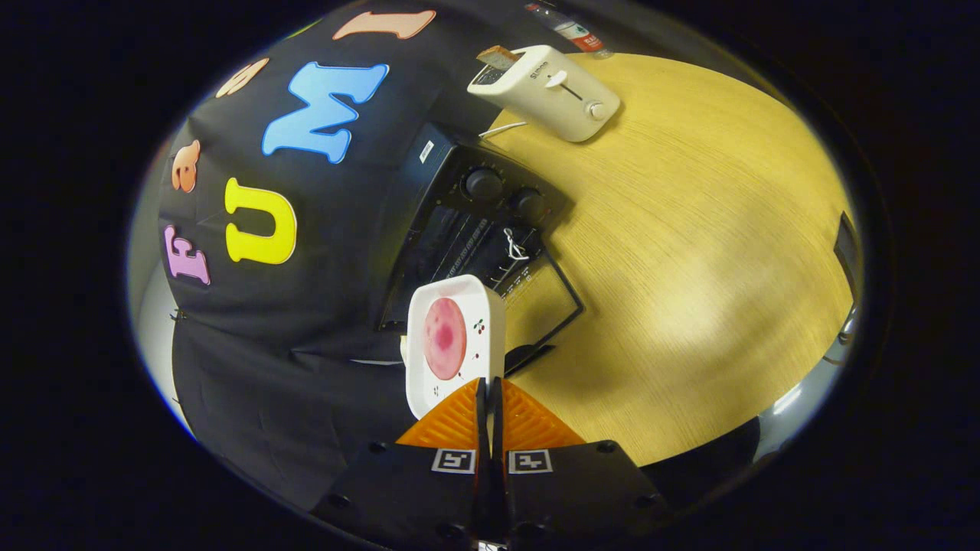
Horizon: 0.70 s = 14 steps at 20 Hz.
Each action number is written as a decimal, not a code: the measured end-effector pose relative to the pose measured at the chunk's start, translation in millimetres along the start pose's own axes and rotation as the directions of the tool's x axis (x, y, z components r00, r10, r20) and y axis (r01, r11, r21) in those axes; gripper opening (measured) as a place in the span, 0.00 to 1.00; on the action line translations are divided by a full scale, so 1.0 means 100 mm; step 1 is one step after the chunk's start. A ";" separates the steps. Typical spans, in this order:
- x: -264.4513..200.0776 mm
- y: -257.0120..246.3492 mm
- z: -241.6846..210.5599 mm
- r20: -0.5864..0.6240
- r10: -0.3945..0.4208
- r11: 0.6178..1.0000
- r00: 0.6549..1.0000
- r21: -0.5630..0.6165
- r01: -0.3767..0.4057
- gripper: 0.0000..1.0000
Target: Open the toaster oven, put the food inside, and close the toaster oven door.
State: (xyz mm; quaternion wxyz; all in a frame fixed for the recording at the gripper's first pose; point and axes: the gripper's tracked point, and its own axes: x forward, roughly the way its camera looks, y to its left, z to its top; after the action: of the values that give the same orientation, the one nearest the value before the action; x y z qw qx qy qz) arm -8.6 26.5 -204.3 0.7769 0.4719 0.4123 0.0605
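Step 1 of 3 is judged done: the oven (475, 229) door (536, 295) is seen dropped open, w/ the tray (452, 344) of food (445, 338) pinched at its rim by the closed gripper (488, 390), held before the opening; loading & shutting remain.

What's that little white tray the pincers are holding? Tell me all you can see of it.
The white tray is a shallow rounded rectangle, plastic or ceramic by its look, with small cherry prints. A round pink slice of food lies flat in it. The gripper is shut on its near edge, holding it in the air before the black toaster oven, whose door hangs open.
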 end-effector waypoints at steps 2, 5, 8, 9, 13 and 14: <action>0.21 0.05 0.06 -0.012 -0.001 1.000 1.000 0.015 0.001 0.02; 0.52 0.05 0.15 -0.016 -0.016 0.999 1.000 0.043 0.016 0.02; 0.82 0.04 0.28 0.003 -0.024 0.996 1.000 0.090 0.023 0.02; 0.90 0.07 0.34 0.019 -0.016 0.994 1.000 0.112 0.014 0.02; 1.25 0.15 0.62 0.101 0.003 0.981 0.995 0.191 -0.022 0.02; 1.33 0.14 0.65 0.108 -0.004 0.981 0.994 0.195 -0.018 0.02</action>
State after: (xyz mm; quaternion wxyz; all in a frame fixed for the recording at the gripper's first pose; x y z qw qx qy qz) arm 127.6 54.2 -257.2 0.7475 0.5502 0.3721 -0.0031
